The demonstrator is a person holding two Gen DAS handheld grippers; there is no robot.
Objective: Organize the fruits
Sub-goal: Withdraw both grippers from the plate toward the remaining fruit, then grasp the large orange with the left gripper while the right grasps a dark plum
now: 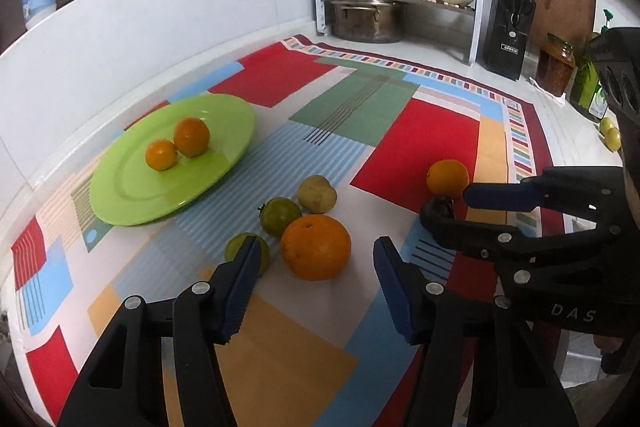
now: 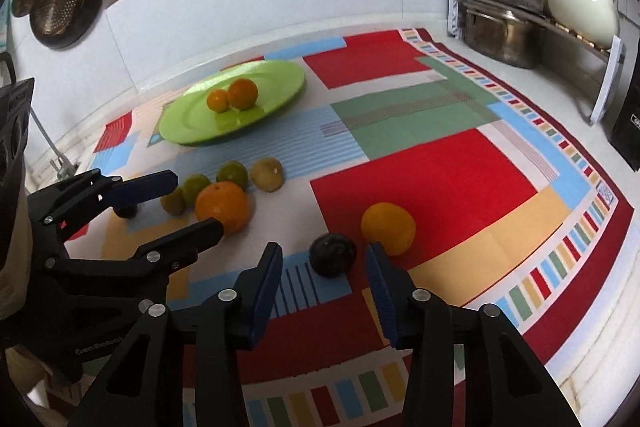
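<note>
both claws open over the fruit mat

"oppein" reads on the knife block [image 1: 509,35] at upper right of the left view; "das" is moulded on the right claw's body at lower right, and "genrobot" shows on the left claw's body at lower left of the right view.

the mat [image 1: 440,131] runs close to the counter's back wall at left, with bare red and tan patches at centre right. the plate [image 1: 172,159], left of centre, holds two small oranges [image 1: 161,155] touching each other.

the left claw [image 1: 316,287] is wide open and holds nothing; the big orange [image 1: 316,247] sits just ahead between its pads, a green fruit [image 1: 245,251] behind the left pad. a green tomato [image 1: 280,215] and a brown fruit [image 1: 317,194] lie just beyond.

the right claw [image 2: 324,283] is wide open, empty; the dark plum [image 2: 333,254] lies between its tips, an orange [image 2: 388,228] just beside the right pad.
</note>
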